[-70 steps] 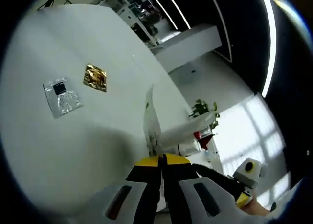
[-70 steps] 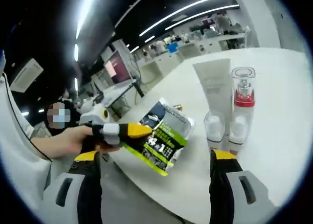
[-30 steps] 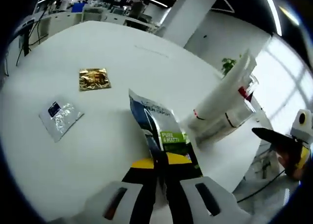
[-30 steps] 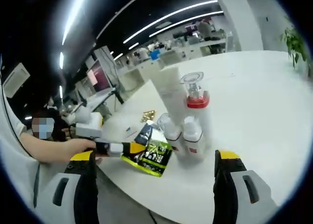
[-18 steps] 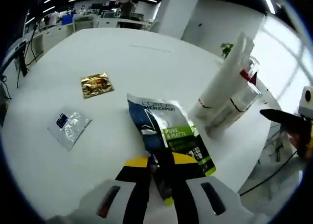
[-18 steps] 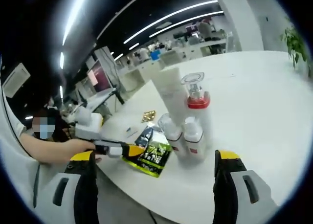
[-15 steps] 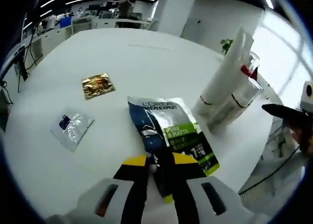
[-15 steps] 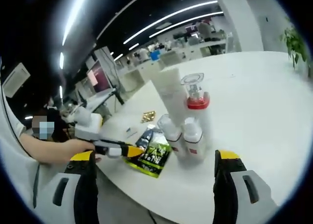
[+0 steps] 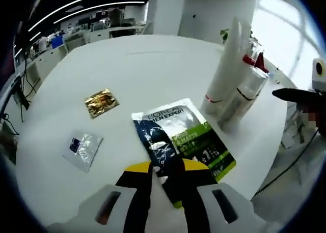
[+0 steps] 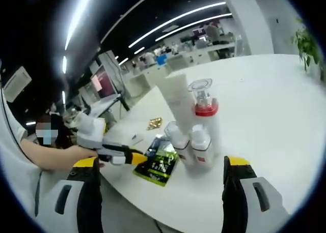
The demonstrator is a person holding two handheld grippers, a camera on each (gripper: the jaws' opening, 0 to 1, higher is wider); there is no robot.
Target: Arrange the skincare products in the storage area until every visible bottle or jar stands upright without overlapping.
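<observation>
A smooth white round table (image 9: 153, 65) carries everything. Nearest, the left gripper (image 9: 167, 178) has its yellow-tipped jaws parted around the near edge of a glossy green-and-navy sachet (image 9: 181, 139) lying flat. Beyond lie a crinkled silver packet (image 9: 82, 150) and a gold foil packet (image 9: 102, 102). A white tube (image 10: 179, 98), a red-collared bottle (image 10: 205, 111) and two small bottles (image 10: 189, 144) stand upright together. The right gripper (image 10: 159, 184) is wide open, empty. Behind: office desks and ceiling light strips.

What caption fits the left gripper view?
Left tool over a green face-mask packet lying flat beside upright bottles.
</observation>
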